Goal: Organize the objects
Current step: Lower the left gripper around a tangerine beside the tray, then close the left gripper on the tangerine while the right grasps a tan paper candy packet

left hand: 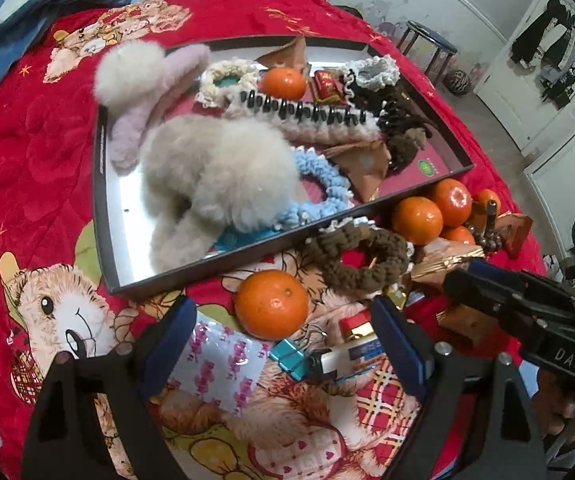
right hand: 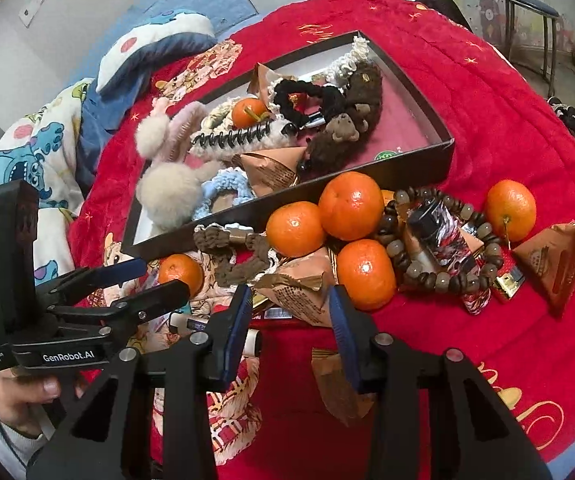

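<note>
**Both Grippers Lowered Over the Loose Pile Beside the Tray**

Left gripper [left hand: 283, 344] stands wide open and empty, its blue pads flanking a teal binder clip [left hand: 287, 358] and a small white tube [left hand: 349, 356] on the red quilt [left hand: 27, 168]; a mandarin [left hand: 271, 304] lies just beyond. Right gripper [right hand: 291, 312] is partly open, holding nothing, with a brown paper-wrapped triangular packet [right hand: 299, 290] between its fingertips.

Risks, as judged:
- The packet's crinkled wrapper may crush or slip from the pads.
- Smooth, round mandarins [right hand: 347, 206] rest against each other and may roll across the soft quilt if nudged.
- The crocheted brown scrunchie [left hand: 361, 258] lies against the tray wall and could snag.

The black tray [left hand: 105, 216], glossy inside, already holds fluffy pompom pieces [left hand: 215, 168], a spiral clip and another mandarin.
</note>
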`<state>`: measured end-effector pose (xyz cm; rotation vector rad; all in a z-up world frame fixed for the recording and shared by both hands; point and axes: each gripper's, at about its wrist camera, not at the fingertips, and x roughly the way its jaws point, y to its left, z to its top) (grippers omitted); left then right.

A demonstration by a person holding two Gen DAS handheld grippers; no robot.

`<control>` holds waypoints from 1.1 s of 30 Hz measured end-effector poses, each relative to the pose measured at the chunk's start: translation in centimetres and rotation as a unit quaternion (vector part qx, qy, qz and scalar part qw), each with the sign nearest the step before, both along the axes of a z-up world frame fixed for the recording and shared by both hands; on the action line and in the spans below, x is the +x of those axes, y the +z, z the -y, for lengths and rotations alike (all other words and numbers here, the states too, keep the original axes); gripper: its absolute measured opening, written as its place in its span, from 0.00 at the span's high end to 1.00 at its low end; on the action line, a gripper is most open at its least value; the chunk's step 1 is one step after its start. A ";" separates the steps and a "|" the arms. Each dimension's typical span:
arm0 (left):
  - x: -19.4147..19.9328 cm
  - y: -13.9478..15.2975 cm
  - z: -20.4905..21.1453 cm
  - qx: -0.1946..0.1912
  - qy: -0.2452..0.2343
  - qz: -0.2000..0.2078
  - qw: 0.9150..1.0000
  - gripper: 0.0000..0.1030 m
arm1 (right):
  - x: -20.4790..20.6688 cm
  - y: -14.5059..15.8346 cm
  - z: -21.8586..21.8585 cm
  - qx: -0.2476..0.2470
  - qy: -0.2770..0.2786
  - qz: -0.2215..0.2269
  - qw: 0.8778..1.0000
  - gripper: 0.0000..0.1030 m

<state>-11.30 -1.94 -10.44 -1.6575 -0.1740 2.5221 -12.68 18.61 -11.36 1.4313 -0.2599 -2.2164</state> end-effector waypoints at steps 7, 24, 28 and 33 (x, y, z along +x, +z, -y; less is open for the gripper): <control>-0.4 -1.6 -0.5 -0.010 -0.006 0.023 1.000 0.45 | -0.4 -0.7 0.3 -0.004 0.003 0.007 1.000 0.62; -0.4 -1.4 -0.1 -0.004 0.001 0.018 1.000 0.61 | -1.4 -1.5 0.4 -0.021 -0.011 0.011 1.000 0.61; -0.4 -1.4 -0.1 -0.004 0.001 0.018 1.000 0.61 | -1.4 -1.4 0.7 -0.009 -0.002 0.006 1.000 0.64; -0.5 -1.5 0.0 -0.003 0.001 0.017 1.000 0.62 | -1.3 -1.4 0.4 -0.015 -0.010 0.011 1.000 0.67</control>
